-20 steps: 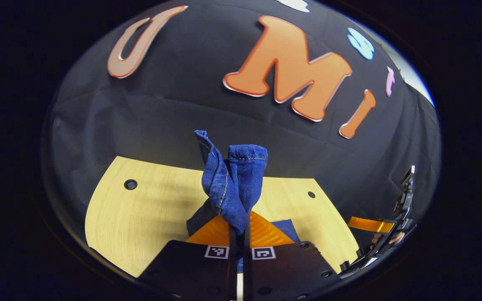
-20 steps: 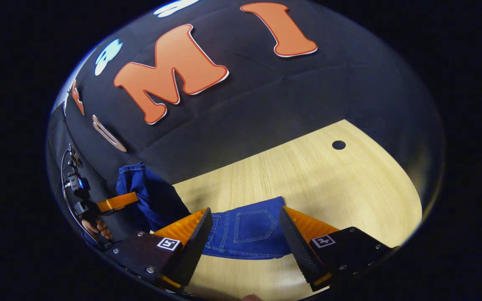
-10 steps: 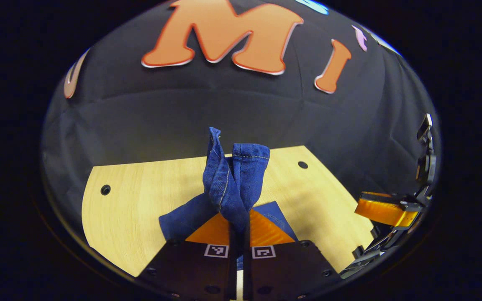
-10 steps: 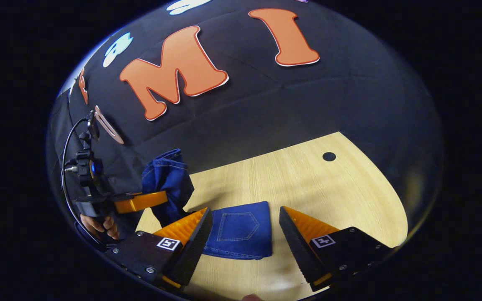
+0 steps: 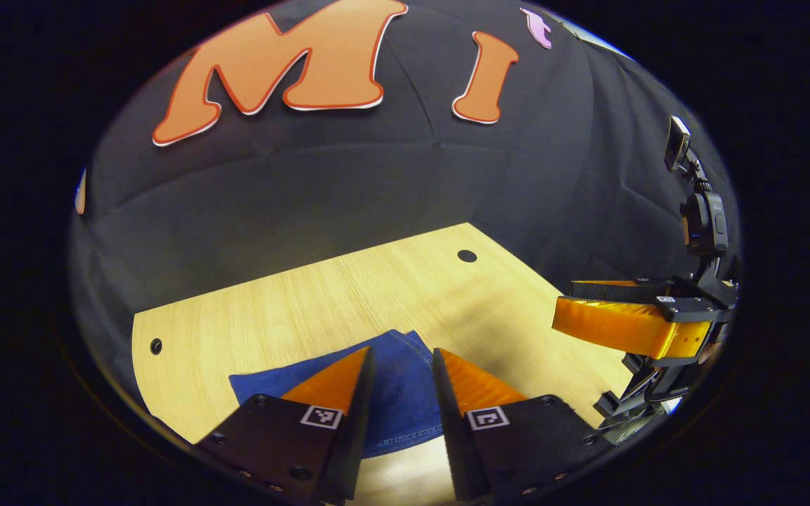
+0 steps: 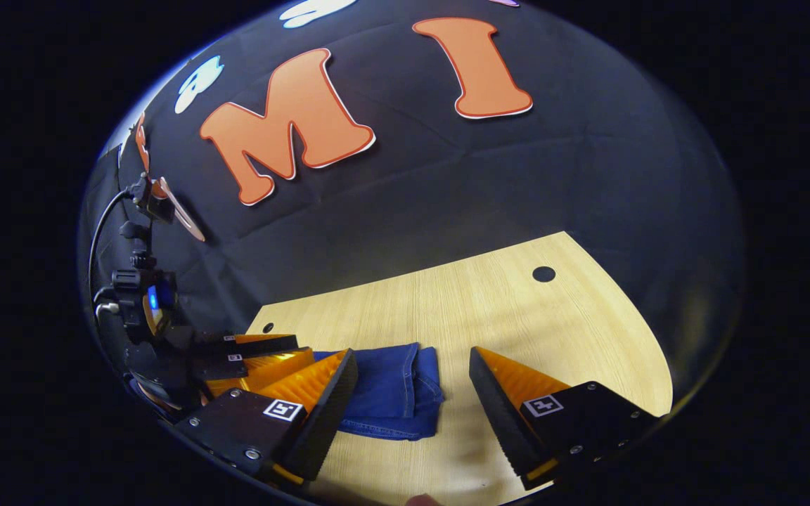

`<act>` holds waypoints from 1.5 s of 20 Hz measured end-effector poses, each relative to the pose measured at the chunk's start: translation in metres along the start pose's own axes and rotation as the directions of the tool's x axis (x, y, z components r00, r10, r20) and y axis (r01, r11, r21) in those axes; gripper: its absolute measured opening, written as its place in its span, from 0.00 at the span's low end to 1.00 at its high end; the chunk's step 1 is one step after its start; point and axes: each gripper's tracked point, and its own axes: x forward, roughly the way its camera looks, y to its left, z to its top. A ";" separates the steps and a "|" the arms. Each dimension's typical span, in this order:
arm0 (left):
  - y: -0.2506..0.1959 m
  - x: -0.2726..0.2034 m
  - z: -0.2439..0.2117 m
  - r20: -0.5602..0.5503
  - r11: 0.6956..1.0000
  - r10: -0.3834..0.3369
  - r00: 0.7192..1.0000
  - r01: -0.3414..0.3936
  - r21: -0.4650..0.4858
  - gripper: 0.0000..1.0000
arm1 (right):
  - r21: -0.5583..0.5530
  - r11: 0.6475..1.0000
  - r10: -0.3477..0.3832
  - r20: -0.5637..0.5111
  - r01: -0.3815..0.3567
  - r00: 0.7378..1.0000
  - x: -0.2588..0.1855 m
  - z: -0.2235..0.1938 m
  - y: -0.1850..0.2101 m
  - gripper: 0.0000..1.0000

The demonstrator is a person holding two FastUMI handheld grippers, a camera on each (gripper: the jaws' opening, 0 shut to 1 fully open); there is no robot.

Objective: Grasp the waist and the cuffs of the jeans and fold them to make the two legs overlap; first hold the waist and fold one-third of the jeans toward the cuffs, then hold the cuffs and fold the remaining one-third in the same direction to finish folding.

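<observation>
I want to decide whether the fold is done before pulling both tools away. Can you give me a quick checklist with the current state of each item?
1. Left hand-held gripper has let go of the cloth: ok, jaws apart, nothing between them.
2. Right hand-held gripper is free: ok, jaws wide open.
3. Folded blue denim jeans lie flat on the light wooden table: ok.
4. Compact bundle, no leg trailing out: ok, as far as seen.
5. Edges of the layers line up: cannot tell, partly hidden behind the fingers.
</observation>
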 end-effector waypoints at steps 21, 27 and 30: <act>0.113 -0.215 0.085 0.610 0.917 0.388 0.691 -0.357 -0.179 0.92 | -0.419 0.900 0.137 0.531 0.119 0.836 -0.091 0.118 0.110 0.98; 0.123 -0.238 0.075 0.619 0.895 0.442 0.650 -0.362 -0.259 0.95 | -0.463 0.882 0.224 0.568 0.082 0.792 -0.110 0.124 0.150 0.98; 0.129 -0.245 0.064 0.597 0.873 0.486 0.639 -0.390 -0.293 0.96 | -0.480 0.874 0.241 0.566 0.077 0.789 -0.113 0.112 0.158 0.99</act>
